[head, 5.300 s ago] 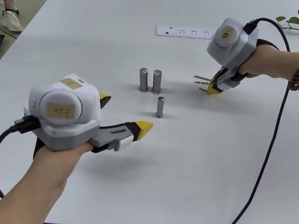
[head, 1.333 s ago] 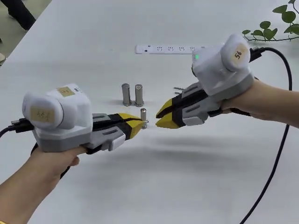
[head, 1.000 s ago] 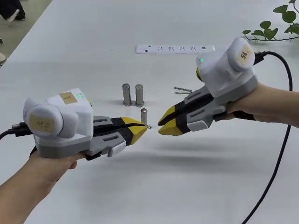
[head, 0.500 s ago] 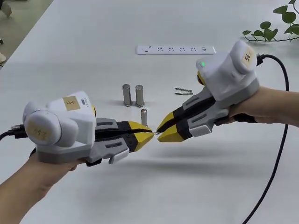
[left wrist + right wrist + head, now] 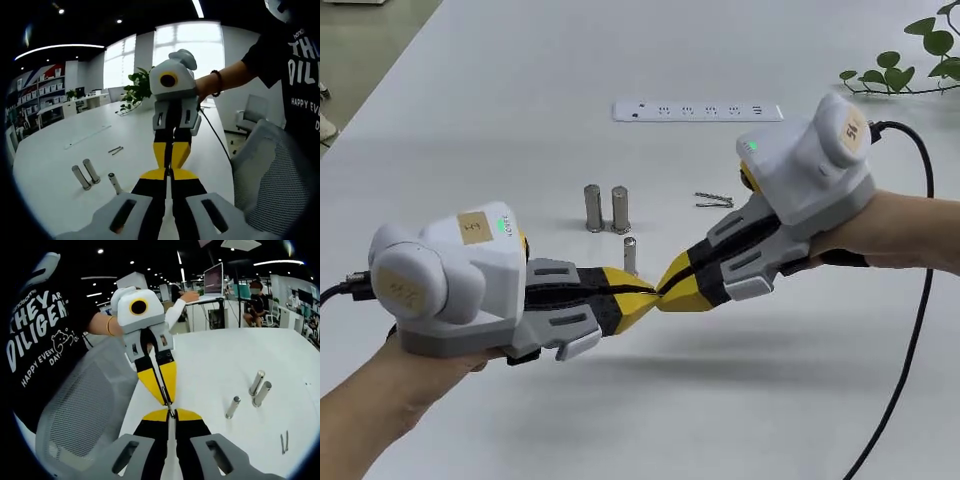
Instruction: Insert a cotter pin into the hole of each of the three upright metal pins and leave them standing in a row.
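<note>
A white table (image 5: pixel 520 100) in an open-plan office carried the work, with a power strip (image 5: pixel 698 110) lying at 12 o'clock along its far side and a leafy plant (image 5: pixel 910 62) trailing in at 2 o'clock. Near the centre of the head view, the left gripper (image 5: pixel 642 293) reached in from 9 o'clock and the right gripper (image 5: pixel 670 290) from 3 o'clock, and their yellow tips met nose to nose just above the tabletop. Both pairs of jaws were drawn together. In the right gripper view, a thin cotter pin (image 5: pixel 167 399) bridged the meeting point. Its far length lay pinched between the left gripper's jaws, and its near end ran into the closed tips of the right gripper.

Just behind the joined tips, at 12 o'clock, stood the short metal pin (image 5: pixel 630 254), upright and clear of both grippers. The two taller metal pins (image 5: pixel 620 208) stood upright just beside each other at 11 o'clock from it, apart from the short one. Whether any of the three had a pin through its hole could not be told at this size. Spare cotter pins (image 5: pixel 714 201) lay flat on the table at 1 o'clock from the short pin, well clear of it. A black cable (image 5: pixel 912 330) ran from the right gripper toward 5 o'clock.
</note>
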`<state>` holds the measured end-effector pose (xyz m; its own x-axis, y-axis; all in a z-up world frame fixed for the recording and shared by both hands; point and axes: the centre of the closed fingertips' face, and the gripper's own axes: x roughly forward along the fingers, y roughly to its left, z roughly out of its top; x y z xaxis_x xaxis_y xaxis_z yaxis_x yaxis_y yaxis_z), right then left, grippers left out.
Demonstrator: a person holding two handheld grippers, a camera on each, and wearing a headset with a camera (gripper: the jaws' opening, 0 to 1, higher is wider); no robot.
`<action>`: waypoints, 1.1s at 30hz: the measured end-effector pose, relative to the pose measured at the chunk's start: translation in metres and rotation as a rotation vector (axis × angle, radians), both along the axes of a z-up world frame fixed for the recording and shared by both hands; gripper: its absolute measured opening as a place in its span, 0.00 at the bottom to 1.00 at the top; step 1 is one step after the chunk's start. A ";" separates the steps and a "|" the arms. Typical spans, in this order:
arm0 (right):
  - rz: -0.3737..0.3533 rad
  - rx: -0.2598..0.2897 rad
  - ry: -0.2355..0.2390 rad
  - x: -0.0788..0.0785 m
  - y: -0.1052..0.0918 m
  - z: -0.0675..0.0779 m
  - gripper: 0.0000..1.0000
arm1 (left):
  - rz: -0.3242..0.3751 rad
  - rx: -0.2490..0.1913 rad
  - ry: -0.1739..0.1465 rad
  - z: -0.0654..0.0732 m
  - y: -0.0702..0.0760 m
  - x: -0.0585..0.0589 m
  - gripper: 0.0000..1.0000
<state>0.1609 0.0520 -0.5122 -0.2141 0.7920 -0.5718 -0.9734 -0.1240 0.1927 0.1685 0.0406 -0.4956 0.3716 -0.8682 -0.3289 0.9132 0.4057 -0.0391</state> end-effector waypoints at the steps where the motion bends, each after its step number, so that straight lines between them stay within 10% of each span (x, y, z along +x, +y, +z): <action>1: -0.002 -0.005 0.001 0.000 0.000 0.000 0.00 | 0.001 0.000 0.000 0.000 0.000 0.000 0.00; 18: 0.067 -0.093 -0.090 -0.002 -0.005 -0.007 0.00 | 0.031 0.014 0.013 -0.007 -0.001 0.001 0.03; 33: -0.007 -0.233 -0.151 0.026 -0.018 -0.019 0.00 | 0.165 0.052 0.013 -0.020 0.015 0.023 0.13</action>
<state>0.1868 0.0337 -0.5309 -0.1074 0.6362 -0.7640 -0.9940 -0.0862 0.0679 0.1910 0.0557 -0.5159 0.5032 -0.7776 -0.3770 0.8336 0.5518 -0.0254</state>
